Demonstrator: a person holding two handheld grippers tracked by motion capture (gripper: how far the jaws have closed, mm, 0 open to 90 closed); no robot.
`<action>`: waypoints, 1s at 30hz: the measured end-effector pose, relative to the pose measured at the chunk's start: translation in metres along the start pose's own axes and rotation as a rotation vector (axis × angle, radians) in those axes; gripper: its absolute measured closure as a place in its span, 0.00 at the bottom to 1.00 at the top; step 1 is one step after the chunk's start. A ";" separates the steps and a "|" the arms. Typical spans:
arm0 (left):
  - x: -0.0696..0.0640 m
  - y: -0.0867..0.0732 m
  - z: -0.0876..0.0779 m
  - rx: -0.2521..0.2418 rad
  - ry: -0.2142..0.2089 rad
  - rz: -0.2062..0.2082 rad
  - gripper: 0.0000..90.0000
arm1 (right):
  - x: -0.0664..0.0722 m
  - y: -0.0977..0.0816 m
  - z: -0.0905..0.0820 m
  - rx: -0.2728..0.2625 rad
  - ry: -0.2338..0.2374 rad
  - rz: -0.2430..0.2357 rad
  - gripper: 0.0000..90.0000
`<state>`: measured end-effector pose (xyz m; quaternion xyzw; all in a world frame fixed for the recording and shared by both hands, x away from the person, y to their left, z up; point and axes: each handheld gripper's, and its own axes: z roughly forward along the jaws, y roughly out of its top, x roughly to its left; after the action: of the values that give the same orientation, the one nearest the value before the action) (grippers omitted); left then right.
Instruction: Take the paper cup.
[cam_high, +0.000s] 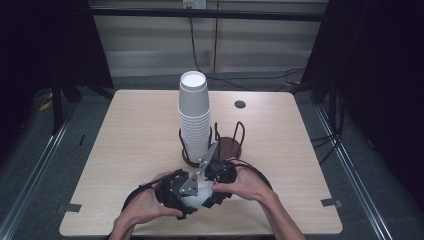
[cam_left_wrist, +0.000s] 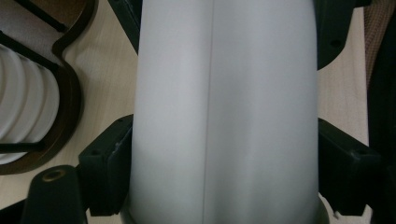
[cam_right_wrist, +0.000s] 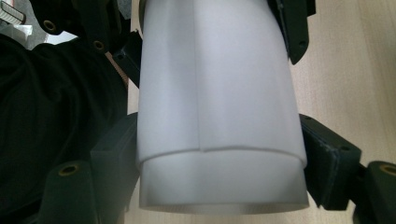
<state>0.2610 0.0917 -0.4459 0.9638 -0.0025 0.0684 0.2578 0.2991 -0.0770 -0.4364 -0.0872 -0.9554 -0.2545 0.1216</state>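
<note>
- The table (cam_high: 130, 135) is pale wood-grain laminate with rounded corners, matt and smooth, with a small dark round grommet (cam_high: 240, 104) near its far edge.
- A tall stack of white paper cups (cam_high: 194, 117) stands upside down in a dark brown wooden holder (cam_high: 220, 150) with thin black wire uprights; the nested rims form fine ribs down the lower half of the stack.
- The second bay of the holder, just to the right of the stack, shows a bare round wooden base.
- Between your two grippers lies a smooth white paper cup (cam_high: 200, 192), tapered, with a straight seam running along its wall; it sits low over the near edge of the table, just in front of the holder.
- In the right gripper view a second cup wall steps out from under the first, so two cups are nested there.
- Your left gripper (cam_left_wrist: 224, 158) has its black jaws pressed against both sides of the cup wall, clamped on it.
- Your right gripper (cam_right_wrist: 219, 158) grips the same cups from the opposite end, jaws tight on either side.
- Your left hand (cam_high: 145, 205) and right hand (cam_high: 245, 182) both wrap their grippers, forearms angling in from the near edge and meeting at the cup.
</note>
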 end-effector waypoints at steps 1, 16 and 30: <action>0.000 0.000 0.000 0.000 0.000 0.000 0.19 | 0.000 0.000 0.000 0.000 0.000 0.000 0.26; 0.004 -0.004 -0.010 -0.116 -0.008 -0.038 0.16 | 0.002 0.001 -0.005 -0.004 -0.007 0.002 0.26; 0.004 -0.008 -0.015 -0.164 -0.011 -0.041 0.16 | 0.003 0.002 -0.005 -0.017 -0.012 0.004 0.26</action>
<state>0.2629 0.1063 -0.4370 0.9396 0.0103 0.0574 0.3372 0.2974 -0.0776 -0.4300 -0.0916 -0.9538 -0.2617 0.1156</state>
